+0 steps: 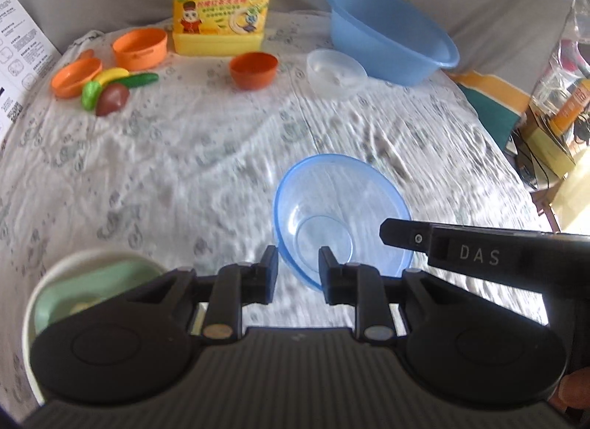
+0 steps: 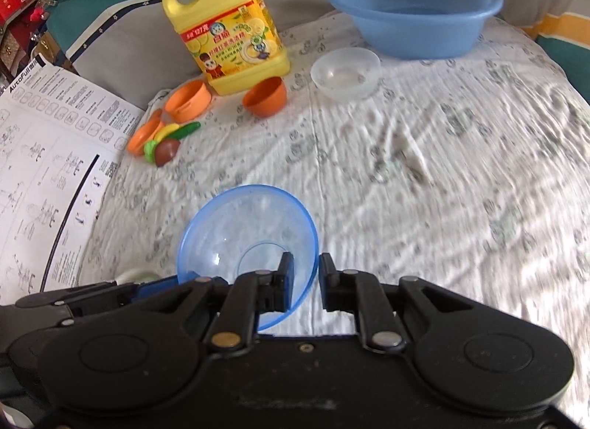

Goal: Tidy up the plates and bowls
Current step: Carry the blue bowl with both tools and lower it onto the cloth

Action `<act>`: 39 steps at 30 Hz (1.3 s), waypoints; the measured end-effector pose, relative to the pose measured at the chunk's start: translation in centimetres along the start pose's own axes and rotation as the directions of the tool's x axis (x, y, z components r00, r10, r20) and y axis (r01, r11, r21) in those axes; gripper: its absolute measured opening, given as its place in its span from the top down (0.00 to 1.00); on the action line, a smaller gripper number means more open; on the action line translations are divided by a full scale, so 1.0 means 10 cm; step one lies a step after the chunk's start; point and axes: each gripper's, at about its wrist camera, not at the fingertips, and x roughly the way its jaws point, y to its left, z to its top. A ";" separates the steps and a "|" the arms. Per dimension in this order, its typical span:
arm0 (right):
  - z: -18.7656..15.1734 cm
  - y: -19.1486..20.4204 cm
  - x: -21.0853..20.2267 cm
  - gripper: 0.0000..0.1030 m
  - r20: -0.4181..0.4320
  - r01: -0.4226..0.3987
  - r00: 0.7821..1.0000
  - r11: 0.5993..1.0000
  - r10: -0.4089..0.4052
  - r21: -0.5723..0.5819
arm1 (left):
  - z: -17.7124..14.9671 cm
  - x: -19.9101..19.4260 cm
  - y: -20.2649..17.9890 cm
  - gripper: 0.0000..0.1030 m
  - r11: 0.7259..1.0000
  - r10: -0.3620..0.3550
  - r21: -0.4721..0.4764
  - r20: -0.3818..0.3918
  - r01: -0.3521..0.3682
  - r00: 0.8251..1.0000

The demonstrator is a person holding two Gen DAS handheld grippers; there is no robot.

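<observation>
A clear blue bowl (image 1: pixel 332 204) hangs tilted above the bedsheet, held by both grippers. My left gripper (image 1: pixel 298 274) is shut on the bowl's near left rim, one finger inside and one outside. In the right wrist view my right gripper (image 2: pixel 306 277) is shut on the near right rim of the same bowl (image 2: pixel 243 222). A finger of the right gripper (image 1: pixel 405 237) reaches the bowl's right side in the left wrist view. A frosted clear bowl (image 1: pixel 335 71) sits farther back, next to a big blue basin (image 1: pixel 391 34).
Three orange bowls (image 1: pixel 252 69) (image 1: pixel 140 47) (image 1: pixel 75 76) and toy fruit (image 1: pixel 110 91) lie at the back left by a yellow detergent jug (image 1: pixel 225 4). A white plate holding a green dish (image 1: pixel 92 281) is at lower left. A printed sheet (image 2: pixel 48 170) borders the left.
</observation>
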 end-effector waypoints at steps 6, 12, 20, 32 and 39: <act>-0.19 -0.07 -0.10 0.84 -0.005 0.010 1.000 1.000 -0.010 -0.014 | -0.20 0.02 -0.11 0.78 1.000 -0.006 0.030 -0.034 0.007 0.999; -0.30 -0.12 -0.14 0.84 -0.024 0.006 1.000 1.000 -0.007 -0.015 | -0.33 0.03 -0.16 0.77 0.999 -0.013 0.037 -0.061 0.015 0.998; -0.37 -0.15 -0.13 0.83 -0.041 0.005 0.999 1.000 -0.005 -0.010 | -0.37 0.03 -0.18 0.76 0.999 -0.006 0.045 -0.077 0.009 0.997; -0.37 -0.13 -0.08 0.79 -0.054 0.008 0.999 1.000 -0.008 -0.006 | -0.36 0.07 -0.17 0.76 0.999 -0.011 0.040 -0.092 0.015 0.996; -0.38 -0.13 -0.04 0.77 -0.060 0.006 0.998 1.000 -0.006 -0.010 | -0.37 0.12 -0.15 0.73 0.999 -0.012 0.036 -0.099 0.015 0.995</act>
